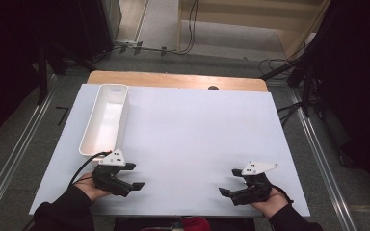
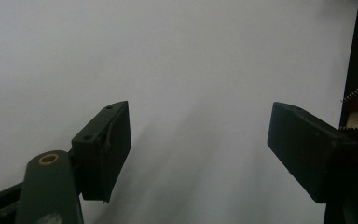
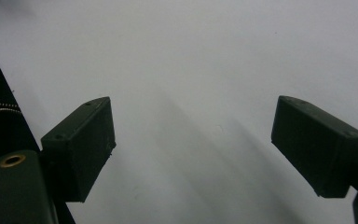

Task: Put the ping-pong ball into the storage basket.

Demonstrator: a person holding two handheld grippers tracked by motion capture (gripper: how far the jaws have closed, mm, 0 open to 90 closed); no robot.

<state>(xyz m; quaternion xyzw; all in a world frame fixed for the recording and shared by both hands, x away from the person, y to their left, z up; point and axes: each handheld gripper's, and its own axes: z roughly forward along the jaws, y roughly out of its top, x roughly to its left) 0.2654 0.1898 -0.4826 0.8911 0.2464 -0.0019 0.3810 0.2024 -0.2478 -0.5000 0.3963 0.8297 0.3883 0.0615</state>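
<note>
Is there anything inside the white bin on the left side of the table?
No, in the high view the white bin shows a bare white floor from end to end, with nothing lying in it.

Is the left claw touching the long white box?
Cannot tell. In the high view the left claw sits just below the near end of the white box, and its white top plate overlaps the rim, hiding any gap.

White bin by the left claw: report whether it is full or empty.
Empty: the white bin shows only its bare white floor from above.
</note>
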